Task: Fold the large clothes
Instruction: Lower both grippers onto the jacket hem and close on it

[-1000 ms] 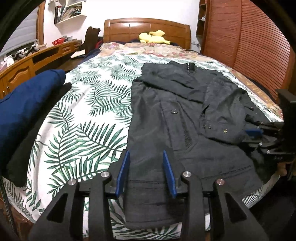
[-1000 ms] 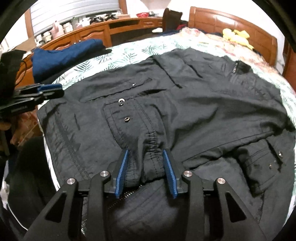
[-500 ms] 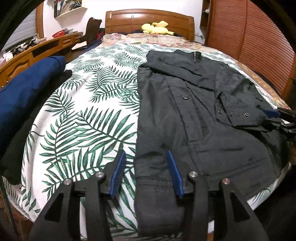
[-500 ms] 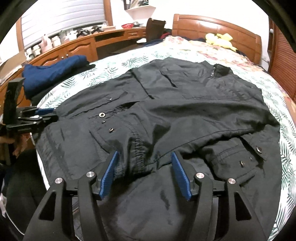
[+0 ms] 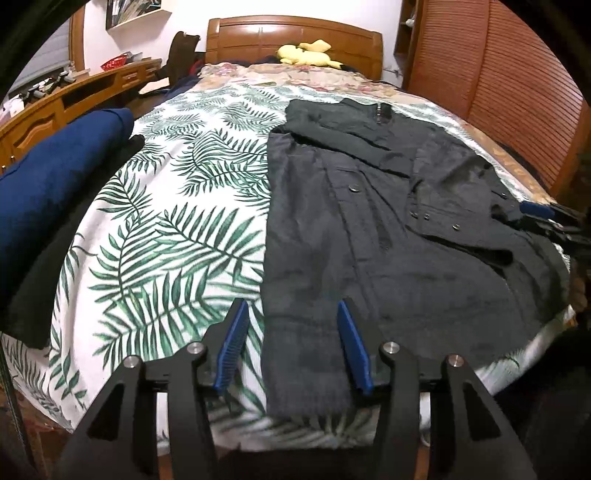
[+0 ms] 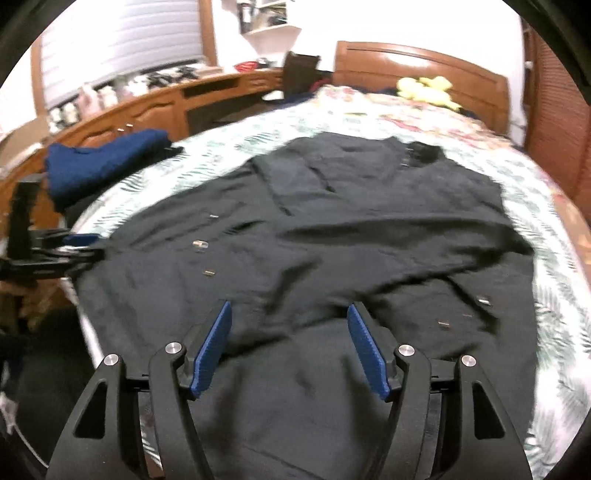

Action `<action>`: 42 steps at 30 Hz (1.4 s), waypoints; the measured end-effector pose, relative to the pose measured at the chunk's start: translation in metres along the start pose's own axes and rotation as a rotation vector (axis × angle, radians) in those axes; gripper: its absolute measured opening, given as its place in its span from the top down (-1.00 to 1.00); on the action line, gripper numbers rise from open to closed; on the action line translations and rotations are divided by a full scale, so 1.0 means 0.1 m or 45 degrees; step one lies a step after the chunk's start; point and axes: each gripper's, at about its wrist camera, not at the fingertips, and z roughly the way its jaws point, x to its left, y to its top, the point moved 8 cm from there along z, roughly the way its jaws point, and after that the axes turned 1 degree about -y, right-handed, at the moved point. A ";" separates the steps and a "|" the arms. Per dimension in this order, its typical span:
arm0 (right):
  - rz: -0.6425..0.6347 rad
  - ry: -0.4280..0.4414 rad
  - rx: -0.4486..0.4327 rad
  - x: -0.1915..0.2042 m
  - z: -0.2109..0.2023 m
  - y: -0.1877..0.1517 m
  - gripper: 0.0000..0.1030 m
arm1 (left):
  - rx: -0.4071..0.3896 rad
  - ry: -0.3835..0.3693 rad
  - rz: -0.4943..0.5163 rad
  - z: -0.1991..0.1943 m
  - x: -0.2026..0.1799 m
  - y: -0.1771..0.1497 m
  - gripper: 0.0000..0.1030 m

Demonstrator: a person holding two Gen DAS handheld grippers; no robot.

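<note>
- The left gripper [image 5: 291, 347] is hovering at the lower centre of its view with jaws spread and nothing clamped; the left edge and hem of the black jacket [image 5: 388, 236] are lying below and between the blue pads without being pressed.
- The right gripper [image 6: 290, 347] is opening at this moment, its jaws parting over the jacket's dark cloth at the lower centre of its frame; fabric is lying beneath them, but the pads are not biting on it.
- The jacket is lying spread across the right half of the left wrist view, collar toward the top, one sleeve folded in across the front.
- The step in hand is probably a release between folds. To do it well, both grippers should be lifting clear without dragging the cloth, then re-gripping at the hem corners so the next fold is landing square.
- The right wrist view is blurring, so the exact lie of the lower sleeve there is hard to read.
- The leaf-print bedspread [image 5: 177, 229] is giving a soft surface, so edges may be creeping.
- A blue folded garment [image 5: 51, 188] is sitting at the left edge, a yellow plush toy [image 5: 306, 53] by the wooden headboard [image 5: 295, 33] at the top, and a wooden desk [image 6: 155, 107] along the upper left.
</note>
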 end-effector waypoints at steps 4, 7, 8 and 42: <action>0.031 -0.090 0.011 -0.29 -0.16 -0.06 -0.29 | -0.006 -0.017 0.028 -0.08 -0.03 -0.07 0.10; 0.075 -0.141 0.017 -0.52 -0.38 -0.20 -0.29 | -0.012 -0.020 0.031 -0.10 -0.03 -0.11 0.11; 0.079 -0.155 0.022 -0.57 -0.44 -0.24 -0.29 | -0.016 -0.025 0.026 -0.11 -0.02 -0.13 0.11; 0.321 -0.218 0.198 -1.02 -0.93 -1.43 0.04 | -0.012 -0.104 0.012 -0.17 -0.05 -0.34 0.14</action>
